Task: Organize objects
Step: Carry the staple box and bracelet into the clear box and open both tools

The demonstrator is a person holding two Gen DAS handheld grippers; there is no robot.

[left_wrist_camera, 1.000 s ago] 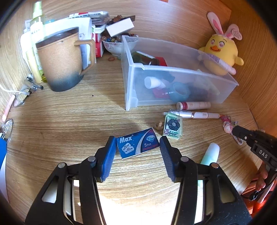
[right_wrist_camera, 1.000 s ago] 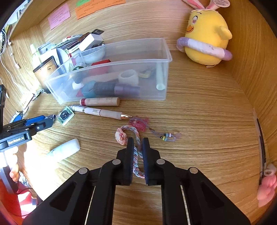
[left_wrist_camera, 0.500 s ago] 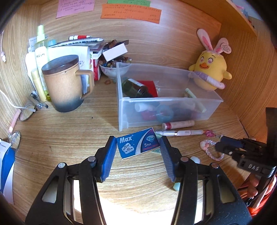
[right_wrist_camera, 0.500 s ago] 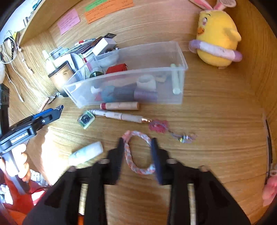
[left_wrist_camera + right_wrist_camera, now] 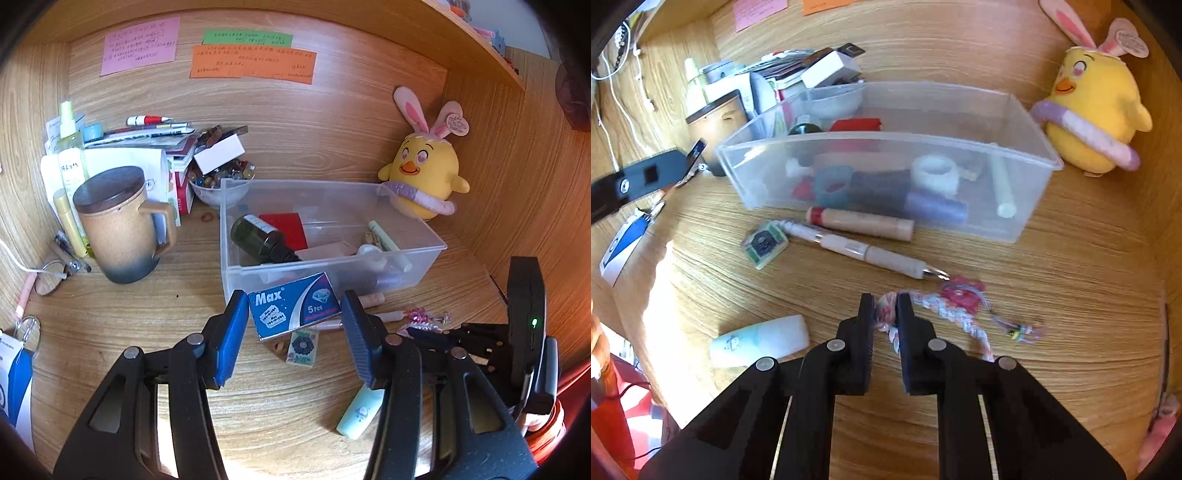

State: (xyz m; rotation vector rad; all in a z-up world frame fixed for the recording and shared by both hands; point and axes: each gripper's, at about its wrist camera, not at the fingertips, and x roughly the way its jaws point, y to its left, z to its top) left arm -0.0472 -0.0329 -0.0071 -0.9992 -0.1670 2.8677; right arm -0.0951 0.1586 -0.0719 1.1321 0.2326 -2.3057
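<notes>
The blue razor-blade box (image 5: pixel 293 310) is being held between the blue pads of the left gripper (image 5: pixel 294 325), clear of the wooden desk (image 5: pixel 110 325) and just in front of the near wall of the clear plastic bin (image 5: pixel 424 254). The box is small, flat and made of glossy printed card; it is judged to be light and fairly stiff but crushable, so it is best gripped across its short ends, as is being done here, with only modest pressure.

The right gripper (image 5: pixel 885 314) is being clenched on the braided cord bracelet (image 5: pixel 945 314), whose pink knotted end is being pinched between the black jaws while the rest is trailing on the desk towards a pink charm (image 5: pixel 960 293). The bracelet is soft, limp and light; it is expected to dangle and swing when lifted, and it is judged best taken at the thick knot, where slipping is least likely.

Other loose things are being left on the desk near the bin: a smooth cylindrical cosmetic stick (image 5: pixel 860 223), a slim pen-like tube (image 5: pixel 868 253), a small square packet (image 5: pixel 764 243) and a pale rounded tube (image 5: pixel 759 341). The bin is thin, translucent and rigid-walled, already holding a dark glass bottle (image 5: pixel 258 240)
</notes>
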